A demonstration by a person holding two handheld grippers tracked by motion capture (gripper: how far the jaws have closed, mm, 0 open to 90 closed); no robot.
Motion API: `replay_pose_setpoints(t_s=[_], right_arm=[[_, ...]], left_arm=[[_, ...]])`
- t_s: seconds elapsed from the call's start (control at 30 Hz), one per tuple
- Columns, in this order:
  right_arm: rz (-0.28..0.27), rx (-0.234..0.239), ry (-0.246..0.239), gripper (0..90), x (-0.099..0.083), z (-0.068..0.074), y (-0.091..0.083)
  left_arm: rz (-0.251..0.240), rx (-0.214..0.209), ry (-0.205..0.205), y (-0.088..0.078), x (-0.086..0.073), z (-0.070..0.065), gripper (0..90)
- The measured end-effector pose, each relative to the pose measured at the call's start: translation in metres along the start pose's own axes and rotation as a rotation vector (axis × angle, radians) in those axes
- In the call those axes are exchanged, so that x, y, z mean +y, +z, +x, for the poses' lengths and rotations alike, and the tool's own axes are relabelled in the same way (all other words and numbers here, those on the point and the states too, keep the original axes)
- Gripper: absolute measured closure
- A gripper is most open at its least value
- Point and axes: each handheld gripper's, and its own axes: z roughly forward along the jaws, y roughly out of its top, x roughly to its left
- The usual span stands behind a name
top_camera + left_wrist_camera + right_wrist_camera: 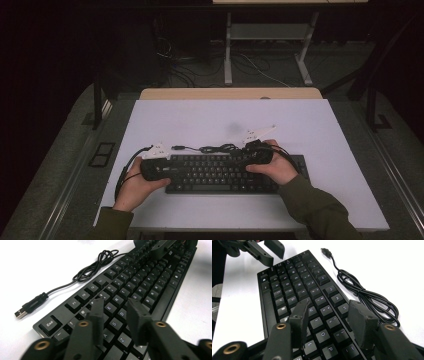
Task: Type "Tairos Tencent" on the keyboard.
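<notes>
A black keyboard [220,172] lies across the near part of the white table top [200,120]. Its black cable [215,148] is bunched just behind it and ends in a loose USB plug [21,313]. My left gripper [167,170] hovers over the keyboard's left end, pointing along the keys. In the left gripper view its jaws [115,302] stand apart above the letter keys [117,300] with nothing between them. My right gripper [247,159] is over the right part. Its jaws [329,303] are spread above the keys [322,301], empty, with the coiled cable [362,292] beside them.
A wooden table edge [230,93] runs along the far side. Beyond it stand the white legs of another desk [228,50], with loose cables on the dark floor [200,67]. White table surface stretches behind the keyboard and to both sides.
</notes>
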Motion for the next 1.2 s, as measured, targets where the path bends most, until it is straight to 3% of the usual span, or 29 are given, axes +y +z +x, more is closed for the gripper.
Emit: replay_pose_setpoints(t_s=[0.3,0.63,1.2], right_arm=[[-0.009,-0.001,0.001,50.3,0.001,0.000,-0.001],[-0.009,-0.003,0.004,50.1,0.001,0.000,-0.002],[-0.006,-0.002,0.005,50.1,0.001,0.001,0.000]], left_arm=[[0.036,-0.008,-0.035,0.000,-0.002,0.003,88.7],[0.081,-0.016,-0.026,0.006,-0.005,0.003,88.9],[0.093,-0.024,-0.016,0.020,-0.004,-0.002,88.8]])
